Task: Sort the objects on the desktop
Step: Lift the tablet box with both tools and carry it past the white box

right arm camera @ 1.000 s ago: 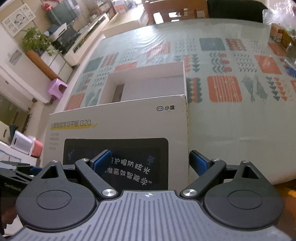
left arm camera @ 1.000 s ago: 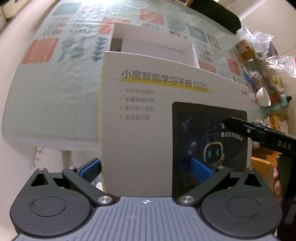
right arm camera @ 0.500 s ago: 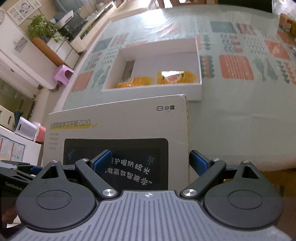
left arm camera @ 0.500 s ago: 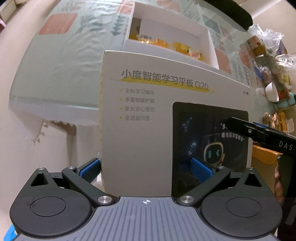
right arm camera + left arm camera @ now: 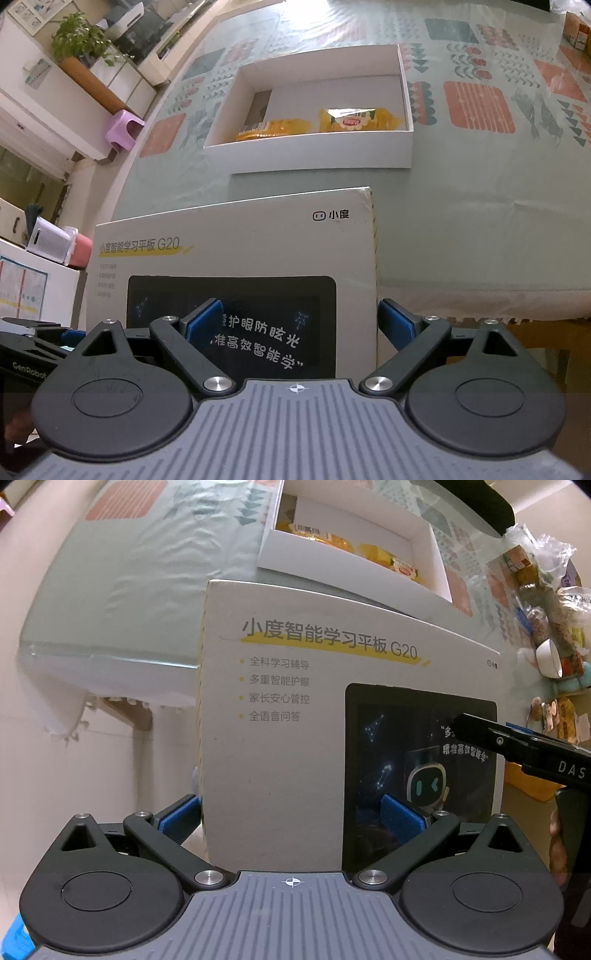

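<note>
Both the left gripper and right gripper pinch the box lid at opposite ends, short of the open box near the table edge.

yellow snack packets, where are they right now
The yellow snack packets lie inside the open white box on the patterned tablecloth, against its near wall, just beyond the box lid held by both tongs.

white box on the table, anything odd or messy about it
Nothing is spilled or damaged. The open white cardboard box sits square on the patterned tablecloth with two yellow snack packets lying against its near wall. Its printed white lid is off, held level between the left tool and right tool.
</note>
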Tool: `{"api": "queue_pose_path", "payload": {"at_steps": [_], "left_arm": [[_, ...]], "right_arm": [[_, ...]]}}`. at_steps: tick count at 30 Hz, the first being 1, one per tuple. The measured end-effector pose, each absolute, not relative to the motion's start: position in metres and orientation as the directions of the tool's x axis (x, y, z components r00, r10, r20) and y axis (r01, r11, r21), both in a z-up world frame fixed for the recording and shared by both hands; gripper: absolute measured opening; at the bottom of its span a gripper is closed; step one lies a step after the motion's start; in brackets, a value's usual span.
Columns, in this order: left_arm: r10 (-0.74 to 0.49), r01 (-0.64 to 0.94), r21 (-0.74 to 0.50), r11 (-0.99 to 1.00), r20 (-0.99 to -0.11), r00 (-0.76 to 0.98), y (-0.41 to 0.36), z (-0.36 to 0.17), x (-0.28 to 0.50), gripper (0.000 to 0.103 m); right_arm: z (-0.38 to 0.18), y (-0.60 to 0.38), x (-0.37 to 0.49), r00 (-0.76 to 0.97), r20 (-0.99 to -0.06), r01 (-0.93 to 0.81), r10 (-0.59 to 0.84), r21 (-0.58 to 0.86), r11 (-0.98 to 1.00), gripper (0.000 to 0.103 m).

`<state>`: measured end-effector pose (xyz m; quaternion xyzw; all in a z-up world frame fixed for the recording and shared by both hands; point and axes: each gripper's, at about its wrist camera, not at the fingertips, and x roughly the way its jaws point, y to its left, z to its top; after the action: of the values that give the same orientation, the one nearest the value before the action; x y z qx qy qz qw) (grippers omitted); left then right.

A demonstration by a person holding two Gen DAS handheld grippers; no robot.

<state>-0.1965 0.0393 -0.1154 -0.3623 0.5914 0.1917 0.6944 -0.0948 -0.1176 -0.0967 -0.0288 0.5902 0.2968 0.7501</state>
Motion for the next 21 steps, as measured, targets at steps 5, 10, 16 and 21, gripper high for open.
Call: {"api": "queue_pose_path", "payload": {"at_steps": [5, 10, 16, 21], "left_arm": [[-0.166, -0.688, -0.276, 0.672, -0.960, 0.223, 0.042, -0.117, -0.190, 0.103], [-0.176, -0.671, -0.276, 0.688, -0.961, 0.215, 0.046, -0.118, -0.181, 0.103], [-0.190, -0.647, -0.278, 0.710, -0.960, 0.204, 0.053, -0.119, -0.166, 0.103], [-0.196, -0.626, -0.283, 0.727, -0.959, 0.207, 0.060, -0.119, -0.156, 0.103]], "right_arm": [[-0.099, -0.116, -0.090, 0.128, -0.905, -0.468, 0.407, 0.307, 0.829, 0.103], [-0.100, -0.118, -0.084, 0.131, -0.907, -0.449, 0.399, 0.305, 0.840, 0.103], [-0.102, -0.119, -0.076, 0.144, -0.910, -0.415, 0.388, 0.301, 0.859, 0.103], [-0.101, -0.118, -0.066, 0.161, -0.911, -0.392, 0.381, 0.295, 0.871, 0.103]]}}
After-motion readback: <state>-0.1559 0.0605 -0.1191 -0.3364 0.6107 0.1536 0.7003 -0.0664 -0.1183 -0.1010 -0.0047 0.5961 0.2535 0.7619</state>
